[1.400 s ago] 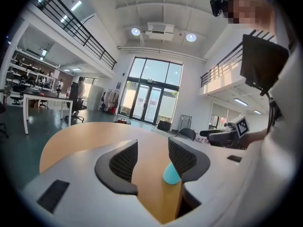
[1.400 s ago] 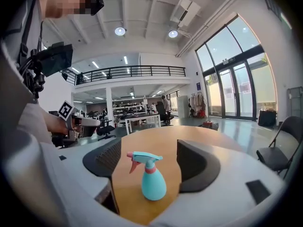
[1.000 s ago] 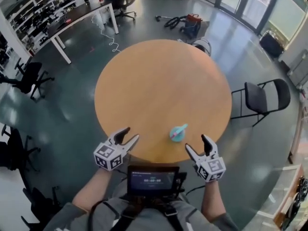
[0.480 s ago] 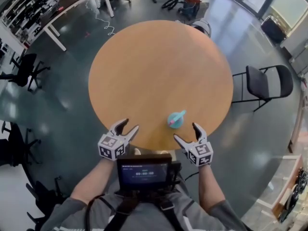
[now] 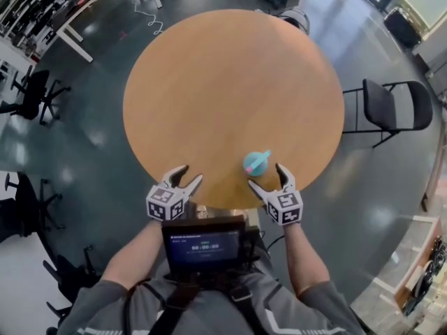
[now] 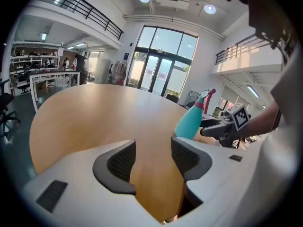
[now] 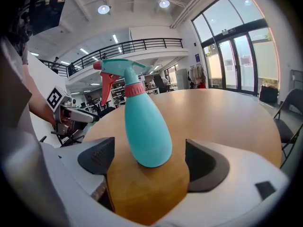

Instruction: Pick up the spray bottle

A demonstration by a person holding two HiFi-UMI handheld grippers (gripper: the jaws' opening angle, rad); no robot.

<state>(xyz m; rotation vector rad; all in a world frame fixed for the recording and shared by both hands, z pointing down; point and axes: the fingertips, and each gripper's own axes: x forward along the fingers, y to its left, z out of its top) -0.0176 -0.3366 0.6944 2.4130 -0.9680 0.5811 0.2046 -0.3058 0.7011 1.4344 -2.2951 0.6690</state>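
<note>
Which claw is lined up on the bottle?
The right gripper: the bottle stands untouched at the mouth of its jaws, which have just been opening. The left gripper's jaws, just closing slightly, frame only bare table.

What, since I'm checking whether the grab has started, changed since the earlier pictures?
Both grippers sank toward the table's near edge. The right gripper closed in on the spray bottle; its jaws have just been opening, and the bottle stands between them untouched. The left gripper's jaws have also been opening, empty. Nothing gripped; the bottle stayed put.
</note>
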